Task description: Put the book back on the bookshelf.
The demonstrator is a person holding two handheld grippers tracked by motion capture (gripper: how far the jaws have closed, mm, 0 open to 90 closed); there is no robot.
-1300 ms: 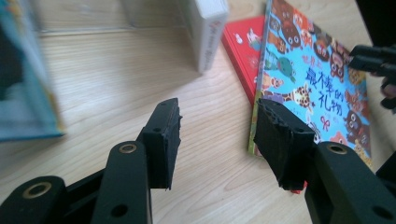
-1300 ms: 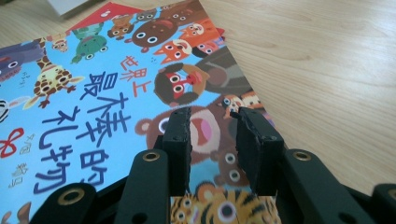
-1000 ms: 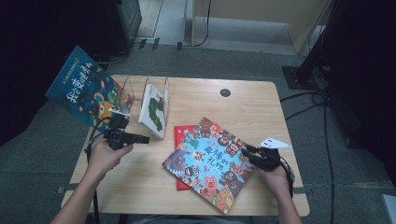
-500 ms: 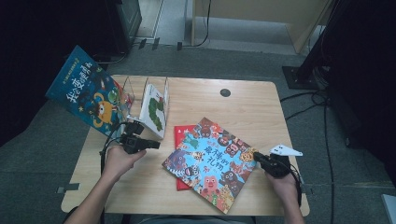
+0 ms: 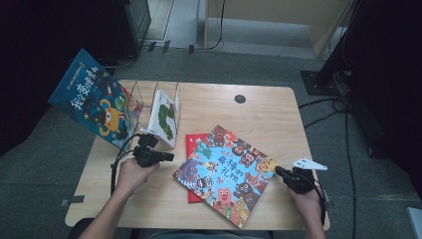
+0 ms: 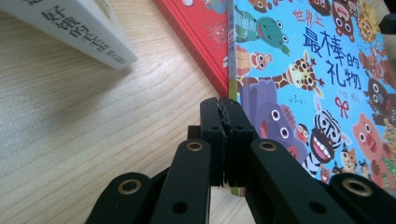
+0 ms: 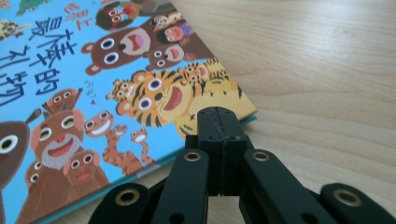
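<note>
Picture book (image 5: 226,174) flat, glossy, rectangular, on wood-grain table (image 5: 259,114); both tools clamped empty.

The left gripper (image 5: 166,157) now sits lower and nearer the big blue animal-covered picture book (image 5: 226,174) than a second ago, and its jaws have just closed with nothing between them. The right gripper (image 5: 279,172) has slid outward to the book's right corner, jaws likewise just closed, empty.

Picture book (image 6: 327,70) titled 世界上最棒的礼物 (blue cover)
</note>
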